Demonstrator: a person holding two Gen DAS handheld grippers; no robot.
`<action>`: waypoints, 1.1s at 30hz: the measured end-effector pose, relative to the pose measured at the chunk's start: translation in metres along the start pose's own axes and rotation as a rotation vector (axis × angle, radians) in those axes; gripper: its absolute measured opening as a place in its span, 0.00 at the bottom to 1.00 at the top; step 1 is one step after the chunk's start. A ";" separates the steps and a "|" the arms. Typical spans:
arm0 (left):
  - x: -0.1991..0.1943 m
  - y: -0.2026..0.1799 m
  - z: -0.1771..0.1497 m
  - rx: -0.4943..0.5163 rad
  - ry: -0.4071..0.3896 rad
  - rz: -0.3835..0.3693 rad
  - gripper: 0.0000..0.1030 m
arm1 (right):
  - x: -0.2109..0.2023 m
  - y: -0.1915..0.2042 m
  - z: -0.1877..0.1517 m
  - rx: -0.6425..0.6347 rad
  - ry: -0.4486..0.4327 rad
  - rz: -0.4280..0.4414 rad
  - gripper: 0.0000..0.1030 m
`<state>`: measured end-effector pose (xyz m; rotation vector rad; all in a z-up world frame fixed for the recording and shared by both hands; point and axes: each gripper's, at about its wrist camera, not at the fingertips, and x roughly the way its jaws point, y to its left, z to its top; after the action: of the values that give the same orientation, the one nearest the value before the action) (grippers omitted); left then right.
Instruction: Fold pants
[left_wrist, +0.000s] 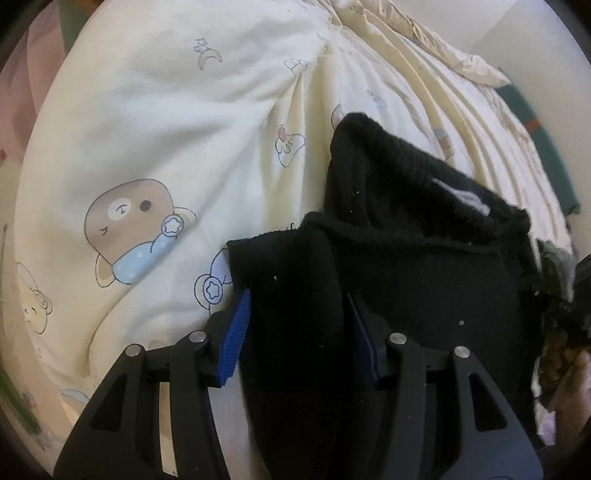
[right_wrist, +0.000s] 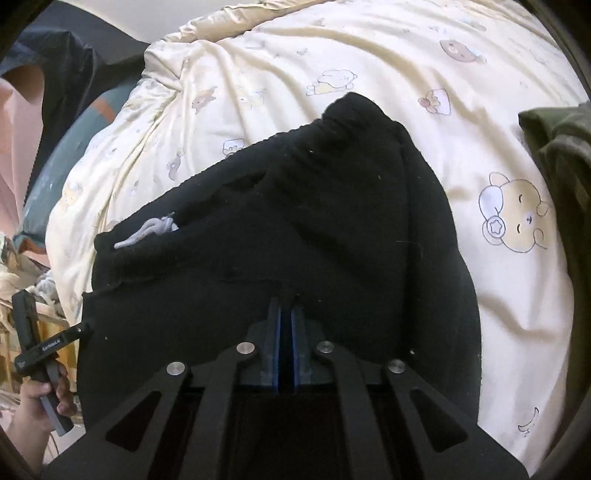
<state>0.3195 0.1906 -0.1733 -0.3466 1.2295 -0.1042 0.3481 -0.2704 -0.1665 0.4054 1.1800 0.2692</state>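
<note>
Black pants (left_wrist: 424, 258) lie bunched on a cream bedcover (left_wrist: 147, 110) printed with bears. A white drawstring (left_wrist: 465, 195) shows at the waistband. My left gripper (left_wrist: 295, 295) is shut on a thick fold of the pants, which fills the gap between its blue pads (left_wrist: 236, 332). In the right wrist view the pants (right_wrist: 314, 203) cover the middle of the bedcover (right_wrist: 369, 55). My right gripper (right_wrist: 286, 299) has its pads nearly together, pinching the black cloth at their tips. A hand (right_wrist: 37, 402) holds the other gripper's handle at the pants' left edge.
A dark green garment (right_wrist: 554, 166) lies on the bed at the right. A teal pillow (right_wrist: 85, 122) and dark clothing (right_wrist: 74, 55) sit past the bed's far left corner. Cluttered things (right_wrist: 22, 266) lie beside the bed at the left.
</note>
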 end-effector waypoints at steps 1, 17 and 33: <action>-0.004 0.004 0.001 -0.023 -0.002 -0.024 0.47 | -0.005 0.000 0.001 -0.006 -0.014 -0.013 0.09; -0.022 0.015 0.010 -0.069 -0.019 -0.213 0.47 | -0.007 0.005 -0.002 0.063 0.028 0.097 0.51; -0.070 -0.029 -0.002 0.191 -0.187 -0.163 0.01 | -0.038 0.062 -0.015 -0.227 -0.084 0.072 0.03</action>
<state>0.2973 0.1811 -0.1012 -0.2824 0.9964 -0.3209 0.3209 -0.2279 -0.1116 0.2582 1.0406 0.4395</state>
